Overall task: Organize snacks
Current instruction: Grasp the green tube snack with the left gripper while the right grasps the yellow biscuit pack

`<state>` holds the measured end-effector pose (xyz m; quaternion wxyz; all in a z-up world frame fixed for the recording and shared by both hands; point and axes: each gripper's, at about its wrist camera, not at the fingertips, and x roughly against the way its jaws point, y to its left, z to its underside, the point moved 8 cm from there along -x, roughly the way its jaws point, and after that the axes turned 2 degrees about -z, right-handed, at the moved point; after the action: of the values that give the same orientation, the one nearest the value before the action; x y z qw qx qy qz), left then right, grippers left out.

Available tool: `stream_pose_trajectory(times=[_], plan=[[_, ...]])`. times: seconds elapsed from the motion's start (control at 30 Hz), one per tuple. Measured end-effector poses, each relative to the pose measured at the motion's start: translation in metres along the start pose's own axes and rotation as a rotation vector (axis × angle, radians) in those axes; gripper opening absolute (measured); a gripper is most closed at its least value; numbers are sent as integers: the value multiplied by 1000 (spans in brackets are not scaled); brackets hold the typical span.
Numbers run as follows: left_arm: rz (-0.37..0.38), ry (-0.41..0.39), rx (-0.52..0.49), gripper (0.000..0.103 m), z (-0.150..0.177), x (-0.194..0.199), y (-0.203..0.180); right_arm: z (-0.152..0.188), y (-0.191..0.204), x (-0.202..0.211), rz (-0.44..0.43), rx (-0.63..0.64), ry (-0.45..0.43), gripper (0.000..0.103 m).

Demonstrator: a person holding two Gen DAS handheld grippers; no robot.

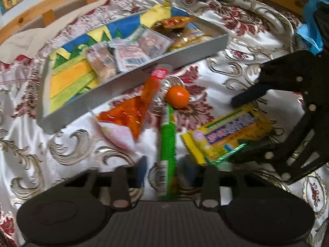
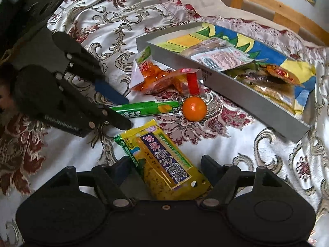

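Loose snack packets [image 2: 164,168] beside tray [image 2: 226,94]

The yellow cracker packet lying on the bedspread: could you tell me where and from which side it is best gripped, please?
Grip the yellow cracker packet across its narrow width, coming down from above. It lies flat on the bedspread, its long sides bare, and the right gripper already straddles it with open jaws. The crimped ends look too flimsy.

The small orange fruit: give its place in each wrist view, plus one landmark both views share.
Left wrist view: the small orange fruit lies just above centre on the cloth, at the far tip of the green stick pack.
Right wrist view: it lies right of centre, at the green stick pack's right end.
Shared landmark: the grey tray of snacks behind it.
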<state>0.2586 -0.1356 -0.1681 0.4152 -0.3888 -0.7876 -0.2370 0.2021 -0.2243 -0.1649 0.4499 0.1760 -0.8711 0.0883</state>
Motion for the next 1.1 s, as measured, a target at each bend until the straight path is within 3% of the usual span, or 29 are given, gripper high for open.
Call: stream_pose_trajectory(times=[0.07,0.4,0.5,0.53,0.6,0.63,0.7,0.9,1.0,1.03,1.07,1.1], plan=[[8,4,9,19,1,0,-3,-1,7,-1,30,44,0,71],[11,108,92,19,9,14,-10,12,17,15,81,-49,102,61],[-23,92,77,26,8,12,-10,16,18,15,78,-48,106,63],[-37,87,61,32,7,10,-11,16,18,13,76,-53,109,65],[-57,71,38,34,5,7,-11,16,18,11,76,-63,107,59],[-59,72,46,32,4,5,-11,15,18,12,80,-64,99,56],[-43,77,102,19,5,5,-8,14,22,13,96,-51,93,55],[-76,100,211,18,14,22,-3,9,42,29,220,94,20,49],[-96,102,284,18,17,35,-1,5,51,45,275,145,-46,37],[-95,98,306,18,18,40,-1,4,54,49,277,150,-63,19],[-96,94,326,18,18,44,-1,3,54,51,287,154,-73,12],[-100,90,342,18,19,49,0,4,54,52,303,163,-70,11]])
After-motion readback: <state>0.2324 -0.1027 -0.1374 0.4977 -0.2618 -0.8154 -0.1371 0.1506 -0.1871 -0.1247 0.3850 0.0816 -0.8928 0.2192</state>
